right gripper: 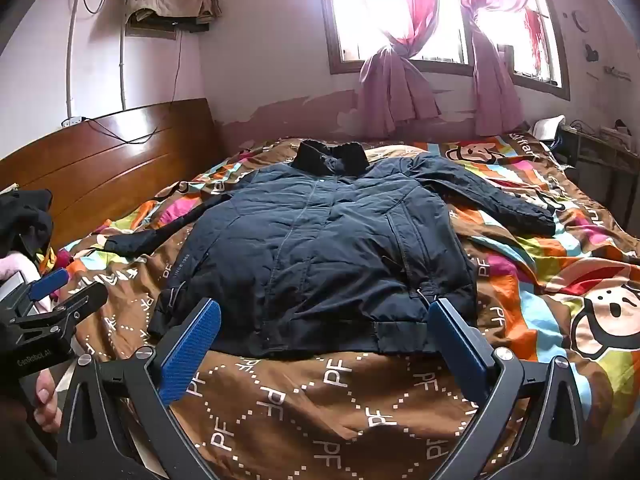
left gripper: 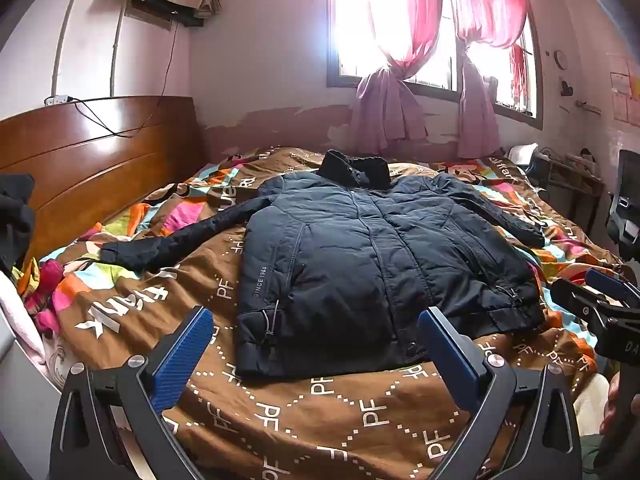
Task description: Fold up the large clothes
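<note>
Lying flat beyond both wide-open, empty jaws, dark jacket (left gripper: 360,256) on patterned bedspread (left gripper: 320,420).

My right gripper (right gripper: 320,344), jaws wide apart and empty, hovers near the hem of the dark jacket (right gripper: 320,240), spread flat, sleeves outstretched, on the patterned bedspread (right gripper: 540,280).

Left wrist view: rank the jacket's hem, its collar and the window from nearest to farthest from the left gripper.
From the left gripper:
1. Jacket hem, straight ahead between the open fingers.
2. Collar, at the jacket's far end.
3. Window, on the wall beyond the bed.
</note>
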A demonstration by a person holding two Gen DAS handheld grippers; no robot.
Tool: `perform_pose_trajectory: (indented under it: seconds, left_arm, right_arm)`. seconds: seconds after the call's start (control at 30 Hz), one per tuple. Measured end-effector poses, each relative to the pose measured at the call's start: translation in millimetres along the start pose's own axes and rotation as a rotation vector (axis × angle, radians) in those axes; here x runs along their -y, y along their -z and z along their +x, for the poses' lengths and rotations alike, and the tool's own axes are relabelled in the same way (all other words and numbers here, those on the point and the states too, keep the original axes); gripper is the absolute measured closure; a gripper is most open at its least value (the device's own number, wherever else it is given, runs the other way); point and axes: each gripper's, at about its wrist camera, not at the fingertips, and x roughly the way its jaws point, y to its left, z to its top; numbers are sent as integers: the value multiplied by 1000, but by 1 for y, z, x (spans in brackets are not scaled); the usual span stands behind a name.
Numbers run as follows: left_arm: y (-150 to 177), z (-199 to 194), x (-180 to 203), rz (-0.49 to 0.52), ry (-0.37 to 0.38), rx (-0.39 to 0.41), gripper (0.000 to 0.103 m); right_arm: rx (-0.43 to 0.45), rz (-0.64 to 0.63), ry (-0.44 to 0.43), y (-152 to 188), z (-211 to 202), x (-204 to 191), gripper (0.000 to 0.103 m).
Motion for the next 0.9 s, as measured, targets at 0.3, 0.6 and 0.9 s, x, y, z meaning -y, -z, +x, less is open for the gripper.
perform_pose_trajectory:
  seconds: [0.3,0.6,0.9]
  left_arm:
    - [0,1,0,-2,3,-8,0]
    - [0,0,0,-1,6,-8,0]
    - [3,0,0,1,5,-8,0]
  right_arm:
    - [-6,3,-2,1,-1,1,1]
    - [-3,4,-5,1,-2,0,1]
    - [-1,2,-3,1,-3,-1,1]
